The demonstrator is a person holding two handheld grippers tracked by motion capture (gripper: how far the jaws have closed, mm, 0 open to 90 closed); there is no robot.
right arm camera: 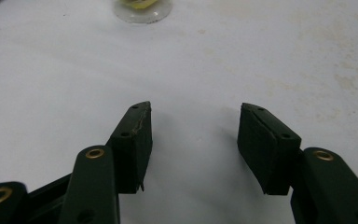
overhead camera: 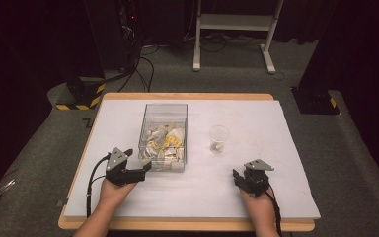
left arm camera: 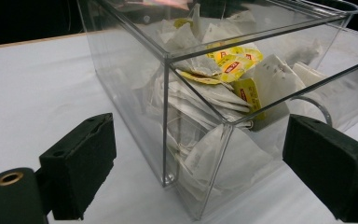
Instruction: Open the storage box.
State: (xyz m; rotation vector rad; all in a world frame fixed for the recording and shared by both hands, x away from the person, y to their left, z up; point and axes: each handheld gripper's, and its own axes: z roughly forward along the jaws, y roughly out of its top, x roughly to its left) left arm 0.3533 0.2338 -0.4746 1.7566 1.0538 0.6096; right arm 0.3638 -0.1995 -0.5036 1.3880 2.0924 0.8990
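Observation:
A clear plastic box point(overhead camera: 163, 134) of paper tea bags point(overhead camera: 167, 142) stands mid-table. Pointing at its near left corner, my left gripper point(overhead camera: 146, 168) is open. In the left gripper view the box point(left arm camera: 223, 107) has that corner between the wide-apart jaws of the gripper point(left arm camera: 198, 140); the pads point(left arm camera: 81, 163) stand clear of its walls. Yellow-tagged tea bags point(left arm camera: 233, 63) lie heaped inside. A small clear cup point(overhead camera: 219, 138) with something pale in its bottom stands right of the box. My right gripper point(overhead camera: 238, 176) rests near the front right, open over bare table point(right arm camera: 193, 114), with the cup's base point(right arm camera: 142, 9) far ahead.
A white mat point(overhead camera: 217, 197) covers the wooden table point(overhead camera: 187, 225). Beyond the far edge, on the floor, are a white stand's legs point(overhead camera: 232, 29), dark equipment with cables point(overhead camera: 128, 34) and a yellow-black striped base point(overhead camera: 81, 96).

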